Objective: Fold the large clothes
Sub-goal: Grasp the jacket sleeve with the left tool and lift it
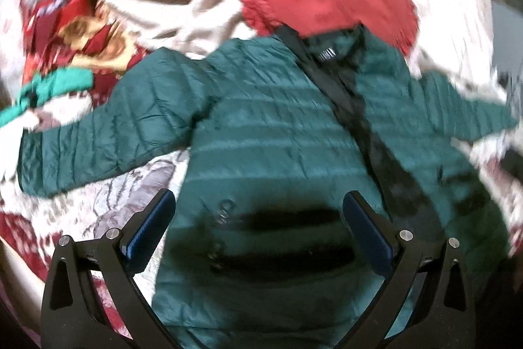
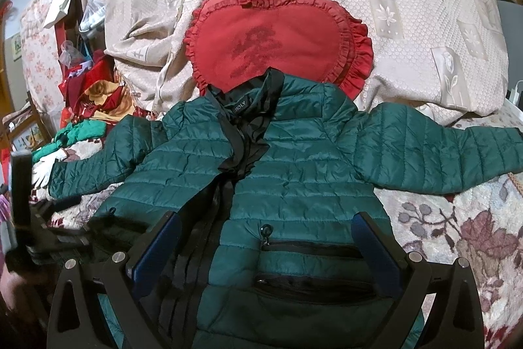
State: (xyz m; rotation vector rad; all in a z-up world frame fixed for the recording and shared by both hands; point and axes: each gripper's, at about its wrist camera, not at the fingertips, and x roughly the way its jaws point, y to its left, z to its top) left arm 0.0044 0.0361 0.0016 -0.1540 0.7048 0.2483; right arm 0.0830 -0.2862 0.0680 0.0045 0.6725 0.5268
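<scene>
1. Jacket (image 2: 287, 152): green quilted puffer, the task's garment. It lies front up and spread flat on the patterned bedspread (image 2: 457, 228), collar toward the red cushion (image 2: 278, 44) and hem toward the cameras. The front is part open, showing black lining and a neck label.
2. Sleeves: both stretched outward from the jacket body. The left sleeve (image 2: 94, 165) reaches toward the pile of clothes (image 2: 94, 100); the right sleeve (image 2: 434, 149) runs out over the bedspread on the other side.
3. Red cushion: heart-shaped with a frill, just behind the jacket collar and partly overlapped by it, leaning on the cream quilt (image 2: 408, 5).
4. Left gripper (image 1: 258, 215): fingers spread wide, holding nothing, above the lower front of the jacket by a zip pocket (image 1: 287, 218). This view is blurred, so whether it touches the cloth cannot be told.
5. Right gripper (image 2: 266, 234): fingers spread wide, holding nothing, above the jacket's lower front with two zip pockets (image 2: 313, 247) between its fingers.
6. Step in hand, as judged: the jacket is laid out and no fold is made yet; both sleeves lie unfolded.
7. Next move, as judged: each gripper needs to close on an edge of the jacket, likely a sleeve or a side of the body, and carry it across the jacket front. The slippery, puffy shell calls for a firm pinch on a doubled edge.
</scene>
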